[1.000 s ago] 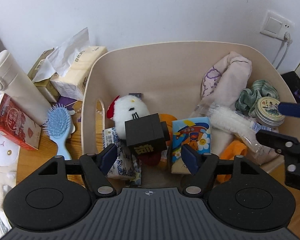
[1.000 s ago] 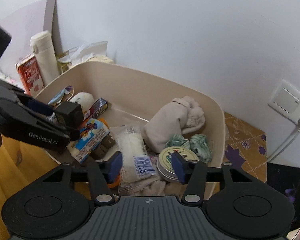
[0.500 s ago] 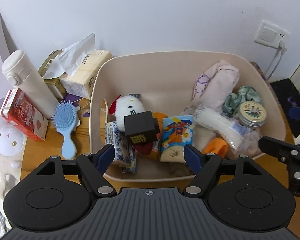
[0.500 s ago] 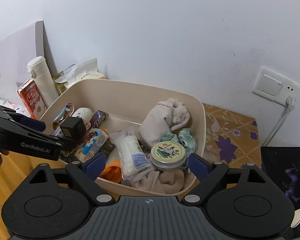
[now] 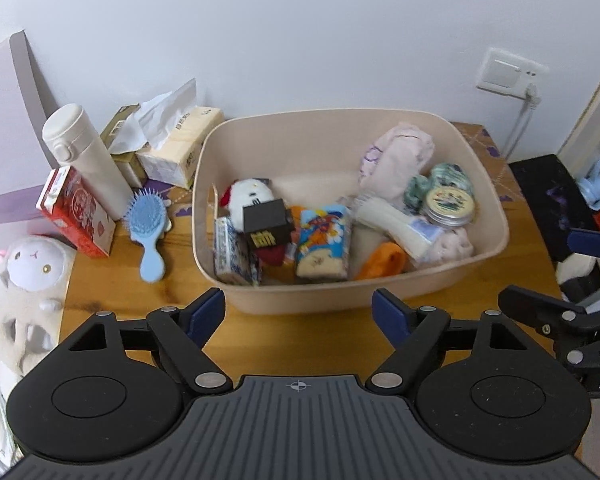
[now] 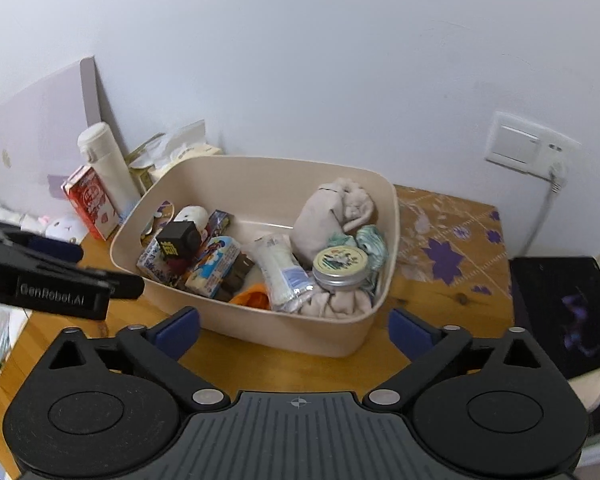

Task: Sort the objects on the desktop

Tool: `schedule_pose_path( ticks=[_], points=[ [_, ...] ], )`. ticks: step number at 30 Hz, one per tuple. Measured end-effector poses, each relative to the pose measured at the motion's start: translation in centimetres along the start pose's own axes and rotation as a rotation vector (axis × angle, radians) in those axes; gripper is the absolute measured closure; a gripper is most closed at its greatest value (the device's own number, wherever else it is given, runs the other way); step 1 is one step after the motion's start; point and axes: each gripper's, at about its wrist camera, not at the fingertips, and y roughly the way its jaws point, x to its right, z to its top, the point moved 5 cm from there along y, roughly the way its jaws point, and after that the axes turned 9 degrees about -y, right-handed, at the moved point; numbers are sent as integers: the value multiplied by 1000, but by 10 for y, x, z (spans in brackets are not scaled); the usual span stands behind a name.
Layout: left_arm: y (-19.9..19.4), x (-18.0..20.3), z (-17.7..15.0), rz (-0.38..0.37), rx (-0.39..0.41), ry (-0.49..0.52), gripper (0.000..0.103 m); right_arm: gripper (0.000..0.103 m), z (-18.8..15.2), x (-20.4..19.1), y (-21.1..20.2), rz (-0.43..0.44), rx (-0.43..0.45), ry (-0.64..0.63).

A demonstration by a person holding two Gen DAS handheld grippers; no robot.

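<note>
A beige bin [image 5: 488,184] [image 6: 392,216] on the wooden desk holds a black box [image 5: 266,224] [image 6: 178,240], a white plush toy [image 5: 248,196], a colourful packet [image 5: 322,240] [image 6: 214,266], a round tin [image 5: 450,206] [image 6: 340,266], a plastic-wrapped pack [image 5: 396,228], rolled cloth [image 5: 396,160] and green fabric. My left gripper [image 5: 298,314] hangs in front of the bin's near wall, its jaws opening with nothing between them. My right gripper [image 6: 294,330] is likewise back from the bin, its jaws opening and empty.
Left of the bin lie a blue hairbrush [image 5: 148,228], a red carton [image 5: 76,220], a white flask [image 5: 86,160], tissue packs [image 5: 176,148] and a plush sheep [image 5: 32,276]. A black pad [image 6: 564,304] sits at the right. A wall socket [image 5: 508,74] is above.
Both grippers have pulled back and up away from the bin, and their jaws have spread wider. The black box and the tin stay in the bin.
</note>
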Motion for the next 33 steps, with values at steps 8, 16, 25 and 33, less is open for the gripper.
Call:
schedule_pose_path(
  ticks=[8,16,25,33],
  points=[
    [-40,8,-22,5,0,-7,20,0,-13,-3,-47,-34,22,14],
    [-83,11,-48,7,29,4,20,0,-34,-8,-84,-39,9,28],
    [-130,2,-74,7,66,-14,20,0,-59,-16,-121,-64,1,23],
    [-170,4,-101,-14,90,1,20,0,-70,-24,-158,-74,30,13]
  ],
)
